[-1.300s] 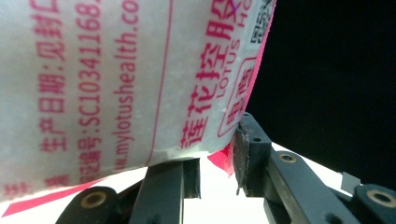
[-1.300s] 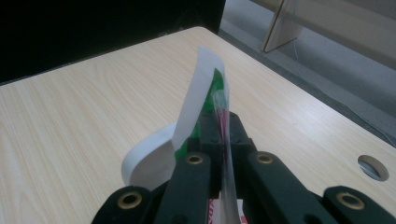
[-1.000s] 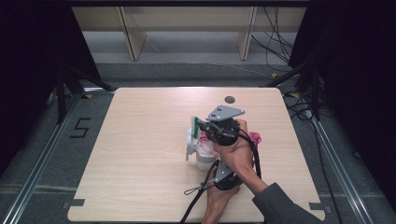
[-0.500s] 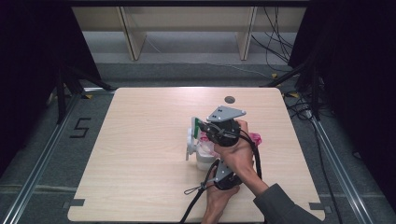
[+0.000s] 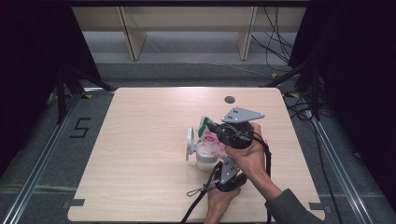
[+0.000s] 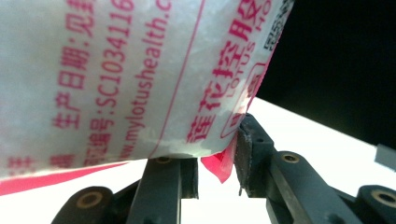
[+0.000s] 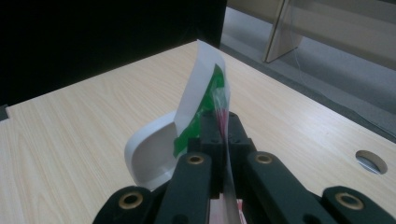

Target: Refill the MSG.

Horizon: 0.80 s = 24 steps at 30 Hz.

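In the high view the hands hide most of the plastic bag (image 5: 212, 140), which is above a white container (image 5: 201, 157) near the table (image 5: 140, 140) centre; its contents cannot be seen. The right gripper (image 7: 219, 126) pinches the bag's top edge. The left gripper (image 6: 217, 156), narrowly parted and just opening slightly, holds the bag's lower corner.

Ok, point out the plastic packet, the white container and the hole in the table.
plastic packet (image 6: 116, 79), left gripper view, printed face.
white container (image 7: 152, 156), right gripper view, curved wall.
table hole (image 5: 229, 99), high view, centre.
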Available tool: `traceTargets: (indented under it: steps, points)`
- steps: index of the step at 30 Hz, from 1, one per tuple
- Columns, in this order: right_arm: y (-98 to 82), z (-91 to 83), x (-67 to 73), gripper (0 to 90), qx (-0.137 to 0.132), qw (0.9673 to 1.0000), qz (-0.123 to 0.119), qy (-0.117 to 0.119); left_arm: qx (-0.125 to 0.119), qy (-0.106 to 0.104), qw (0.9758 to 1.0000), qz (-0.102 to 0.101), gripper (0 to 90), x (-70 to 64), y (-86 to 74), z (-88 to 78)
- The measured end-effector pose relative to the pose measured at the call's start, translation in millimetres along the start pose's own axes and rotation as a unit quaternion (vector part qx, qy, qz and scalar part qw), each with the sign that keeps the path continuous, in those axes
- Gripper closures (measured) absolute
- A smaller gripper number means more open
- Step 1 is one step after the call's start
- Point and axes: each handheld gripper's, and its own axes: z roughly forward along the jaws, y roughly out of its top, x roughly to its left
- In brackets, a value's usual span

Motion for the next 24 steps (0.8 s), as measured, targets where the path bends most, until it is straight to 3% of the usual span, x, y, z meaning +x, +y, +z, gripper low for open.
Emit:
traceTargets:
  steps: [2, 3, 4, 5, 6, 8, 9, 12, 14, 15, 16, 21, 23, 24]
  points:
    - [-2.7, -4.7, -1.3, 90.0, -0.002, 0.9999, 0.017, 0.003, 0.01, -0.001, 1.0, -0.001, 70.1, -0.3, -0.5, 0.1]
    - [-3.8, -6.5, -3.8, 90.0, -0.006, 0.9999, 0.007, 0.008, 0.012, 0.001, 0.9999, 0.0, 68.7, -0.5, -0.7, 0.5]
    - [-5.4, -9.3, -3.1, 90.0, -0.009, 0.9998, 0.018, 0.003, -0.001, -0.001, 0.9999, -0.013, 67.7, -2.1, -1.2, 1.8]
    - [-6.8, -11.5, -4.4, 90.0, -0.012, 0.9998, 0.016, 0.008, 0.005, 0.011, 0.9999, 0.005, 66.7, 0.9, -0.7, -0.2]
    - [-8.7, -14.0, -5.0, 90.0, -0.014, 0.9997, 0.02, 0.007, 0.008, 0.024, 0.9997, 0.001, 65.9, 1.2, -1.5, -0.4]
    - [-12.4, -17.9, -6.6, 90.0, -0.02, 0.9995, 0.022, 0.015, 0.011, 0.023, 0.9997, -0.006, 64.1, 1.4, -2.7, 0.5]
    - [-14.5, -20.2, -5.6, 90.0, -0.021, 0.999, 0.037, 0.015, 0.014, 0.02, 0.9997, -0.008, 62.7, 1.9, -3.0, 0.1]
    - [-18.7, -24.1, -10.4, 90.0, -0.038, 0.9985, 0.031, 0.027, 0.017, 0.024, 0.9996, -0.004, 62.2, 3.5, -3.1, -0.3]
    - [-20.6, -28.3, -11.5, 90.0, -0.046, 0.998, 0.039, 0.022, 0.022, 0.026, 0.9994, -0.006, 58.7, 3.6, -2.8, -0.4]
    - [-21.6, -30.3, -10.8, 90.0, -0.045, 0.9972, 0.054, 0.026, 0.024, 0.025, 0.9994, -0.009, 56.9, 4.1, -2.7, -0.6]
    - [-22.4, -31.7, -14.1, 90.0, -0.051, 0.9974, 0.044, 0.026, 0.024, 0.023, 0.9994, -0.01, 55.3, 4.7, -2.6, -1.5]
    - [-28.8, -36.5, -20.7, 90.0, -0.07, 0.9944, 0.071, 0.035, 0.032, 0.029, 0.999, -0.007, 52.9, 5.1, -4.4, -1.1]
    - [-32.5, -38.7, -22.6, 90.0, -0.067, 0.9942, 0.077, 0.033, 0.038, 0.029, 0.9987, -0.015, 51.6, 6.1, -5.8, -0.6]
    - [-34.1, -37.9, -25.3, 90.0, -0.071, 0.9943, 0.068, 0.039, 0.043, 0.032, 0.9984, -0.017, 50.6, 6.3, -5.8, -1.4]
